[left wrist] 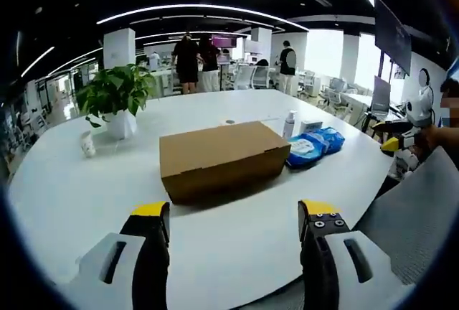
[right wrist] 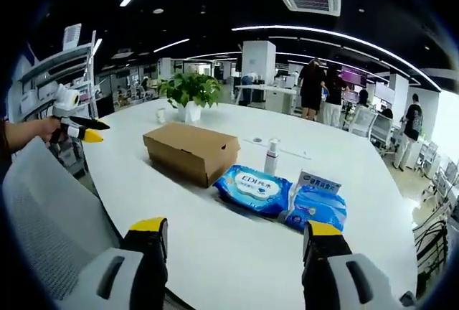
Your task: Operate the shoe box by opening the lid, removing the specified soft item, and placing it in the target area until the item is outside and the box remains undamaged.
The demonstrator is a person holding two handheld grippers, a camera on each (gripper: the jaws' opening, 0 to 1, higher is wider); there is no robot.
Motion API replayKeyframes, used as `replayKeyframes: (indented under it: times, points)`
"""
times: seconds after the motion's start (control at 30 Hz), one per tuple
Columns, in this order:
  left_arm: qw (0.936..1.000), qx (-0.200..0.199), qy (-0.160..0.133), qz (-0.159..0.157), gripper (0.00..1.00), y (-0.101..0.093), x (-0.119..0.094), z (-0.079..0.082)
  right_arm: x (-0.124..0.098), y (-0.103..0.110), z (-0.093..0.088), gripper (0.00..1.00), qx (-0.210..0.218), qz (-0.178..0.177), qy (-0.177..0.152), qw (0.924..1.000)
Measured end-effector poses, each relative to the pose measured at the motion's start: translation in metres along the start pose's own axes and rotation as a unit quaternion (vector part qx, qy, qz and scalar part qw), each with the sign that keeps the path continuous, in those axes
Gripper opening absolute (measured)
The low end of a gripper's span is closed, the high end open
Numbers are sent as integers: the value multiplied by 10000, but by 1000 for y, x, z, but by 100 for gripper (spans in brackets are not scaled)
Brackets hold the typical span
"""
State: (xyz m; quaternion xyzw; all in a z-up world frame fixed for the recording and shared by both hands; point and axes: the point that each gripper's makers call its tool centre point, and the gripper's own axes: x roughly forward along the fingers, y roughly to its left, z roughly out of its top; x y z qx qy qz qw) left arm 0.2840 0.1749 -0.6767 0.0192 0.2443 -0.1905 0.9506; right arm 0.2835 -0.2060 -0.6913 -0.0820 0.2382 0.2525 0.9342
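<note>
A closed brown cardboard shoe box (left wrist: 219, 158) lies in the middle of the white table (left wrist: 86, 195), lid down. In the right gripper view the same box (right wrist: 190, 151) sits left of centre. Both grippers hover off the table's near edges, well apart from the box. My left gripper (left wrist: 233, 213) is open with nothing between its yellow-tipped fingers, and a hand holds it at the left of the right gripper view (right wrist: 82, 129). My right gripper (right wrist: 233, 227) is open and empty too, and it shows at the right edge of the left gripper view (left wrist: 392, 145).
Two blue wipe packs (right wrist: 252, 188) (right wrist: 315, 206) and a small spray bottle (right wrist: 271, 156) lie beside the box. A potted plant (left wrist: 115, 102) and a small cup (left wrist: 87, 143) stand further back. A grey chair back (right wrist: 50, 209) stands at the table edge. People stand in the far office.
</note>
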Motion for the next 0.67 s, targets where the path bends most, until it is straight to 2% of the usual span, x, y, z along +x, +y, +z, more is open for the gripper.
replayKeyframes:
  times: [0.07,0.27,0.4,0.53,0.67]
  points:
    - [10000,18,-90,-12,85,-5,-7,0,-5,2,-4,85,24,-7,31,10000]
    - [9995,-21,-302,-36,99,-15,-23,-2,-17,13,-7,94,-373,-1,-49,9993]
    - [9994,-78,-336,95,100,-11,-34,-2,-22,15,-9,96,-233,-43,-124,9996]
    - [9990,35,-357,249,100,-8,-41,-2,-30,14,-2,98,-85,-168,-296,9994]
    - [9991,28,-324,260,100,-9,-42,-5,-31,14,-5,98,-115,-187,-246,9995]
